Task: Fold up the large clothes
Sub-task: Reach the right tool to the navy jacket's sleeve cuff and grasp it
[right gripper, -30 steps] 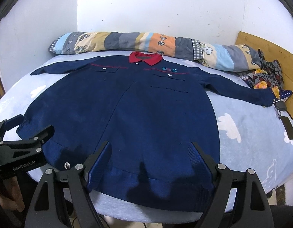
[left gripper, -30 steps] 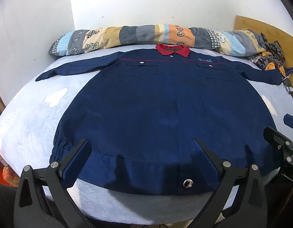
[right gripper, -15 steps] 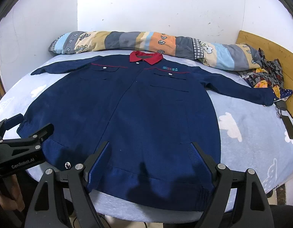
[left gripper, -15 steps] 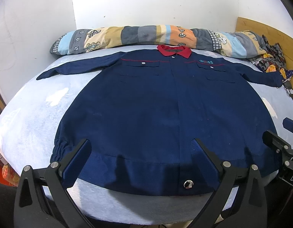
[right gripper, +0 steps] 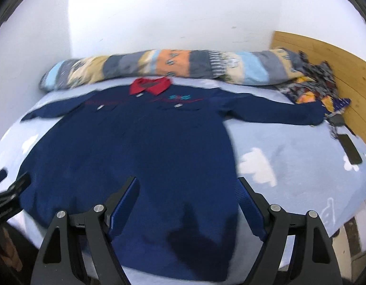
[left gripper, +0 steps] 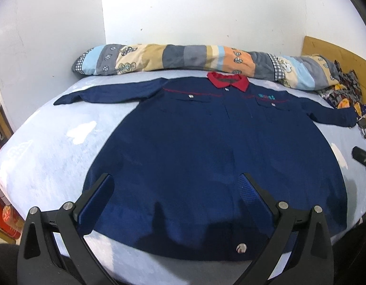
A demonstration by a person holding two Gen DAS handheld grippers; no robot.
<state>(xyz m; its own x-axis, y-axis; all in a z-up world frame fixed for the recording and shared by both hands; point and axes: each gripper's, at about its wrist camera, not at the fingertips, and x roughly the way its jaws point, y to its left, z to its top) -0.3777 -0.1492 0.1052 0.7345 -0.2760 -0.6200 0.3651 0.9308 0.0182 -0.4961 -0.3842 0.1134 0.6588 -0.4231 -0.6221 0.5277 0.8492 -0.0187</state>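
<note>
A navy work jacket with a red collar lies flat, front up, on the pale blue bed, sleeves spread to both sides. Over its hem hovers my left gripper, open, holding nothing. My right gripper is open too, above the jacket's lower right part. The right sleeve cuff reaches the bed's far right. Part of the left gripper shows at the left edge of the right wrist view. The right wrist view is blurred.
A long patchwork bolster lies along the white wall behind the collar. A patterned cloth heap sits by the wooden headboard at right. A dark flat device rests on the sheet near the right edge.
Both grippers have moved forward and up over the jacket, the right one swinging rightward, which blurs its view. The jacket has not moved.
</note>
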